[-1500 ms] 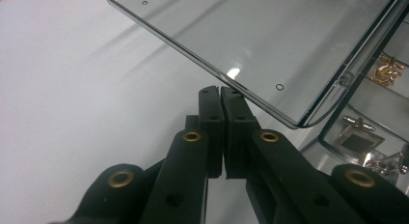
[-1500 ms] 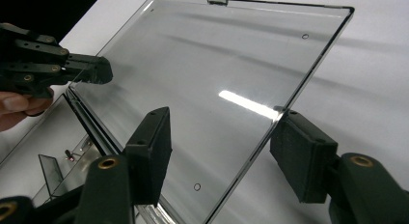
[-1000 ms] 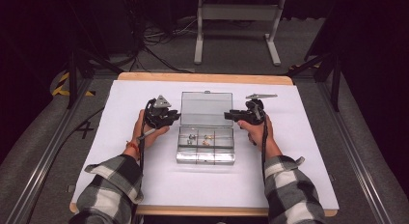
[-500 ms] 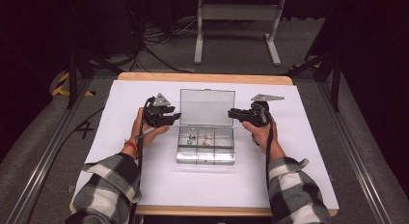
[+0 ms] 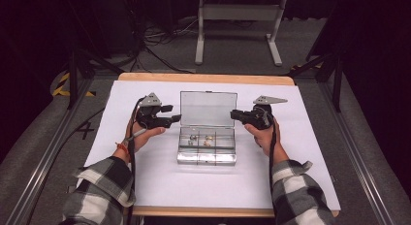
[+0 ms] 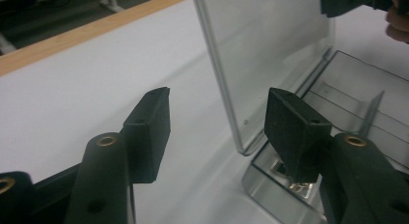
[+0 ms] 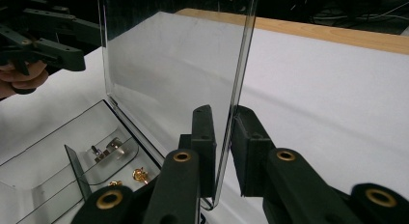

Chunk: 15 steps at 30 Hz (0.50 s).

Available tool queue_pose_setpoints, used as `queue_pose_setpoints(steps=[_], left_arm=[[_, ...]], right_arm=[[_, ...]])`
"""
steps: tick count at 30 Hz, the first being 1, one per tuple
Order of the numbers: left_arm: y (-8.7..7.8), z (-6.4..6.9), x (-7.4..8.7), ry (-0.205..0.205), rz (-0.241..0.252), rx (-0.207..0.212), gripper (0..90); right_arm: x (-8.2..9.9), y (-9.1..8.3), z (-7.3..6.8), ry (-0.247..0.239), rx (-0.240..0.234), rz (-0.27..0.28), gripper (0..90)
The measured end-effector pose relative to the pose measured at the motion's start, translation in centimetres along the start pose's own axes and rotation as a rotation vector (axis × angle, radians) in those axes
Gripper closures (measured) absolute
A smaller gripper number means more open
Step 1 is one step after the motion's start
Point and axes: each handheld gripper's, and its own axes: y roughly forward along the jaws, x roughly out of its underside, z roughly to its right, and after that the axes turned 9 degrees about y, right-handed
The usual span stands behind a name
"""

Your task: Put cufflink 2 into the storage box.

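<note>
High view: a clear plastic compartment box [image 5: 207, 146] sits at the centre of the white desk [image 5: 160, 181], its long axis running 9 to 3 o'clock, its open front toward 6 o'clock and the person. The transparent lid [image 5: 208, 108] stands nearly upright from the hinge along the box's 12 o'clock edge, its face turned toward 6 o'clock. The left claw [image 5: 175, 119] points toward 3 o'clock at the lid's left edge; in the left gripper view its jaws have just been opening and stand apart, one on either side of that edge, neither pressing it. The right claw [image 5: 234, 113] points toward 9 o'clock; the right gripper view shows its jaws, which have just been closing, pinching the lid's right edge. Small gold and silver fittings [image 7: 126, 171] lie in the compartments.
</note>
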Motion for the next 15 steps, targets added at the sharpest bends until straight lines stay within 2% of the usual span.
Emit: queue_pose_setpoints(steps=[3, 5, 10, 11, 13, 15], left_arm=[[0.7, 0.5, -0.2, 0.022, -0.012, 0.008, 48.9], [1.0, 0.7, -0.3, 0.014, -0.017, 0.0, 53.8], [1.4, 0.9, -0.6, 0.038, -0.011, -0.001, 68.1], [1.5, 0.9, -0.6, 0.046, -0.012, -0.001, 68.1], [1.6, 0.9, -0.8, 0.049, -0.014, -0.01, 74.4], [1.5, 0.9, -0.8, 0.058, -0.016, -0.004, 75.0]], right_arm=[[0.0, -0.1, -0.2, -0.012, 0.007, 0.001, 81.1], [0.0, -0.1, -0.2, -0.021, 0.008, 0.001, 81.1], [0.1, -0.4, -0.7, -0.05, 0.018, 0.006, 81.1], [0.2, -0.5, -0.9, -0.062, 0.022, 0.003, 81.1], [0.2, -0.7, -1.3, -0.091, 0.034, 0.002, 81.1], [0.2, -0.8, -1.5, -0.109, 0.048, 0.0, 81.0]])
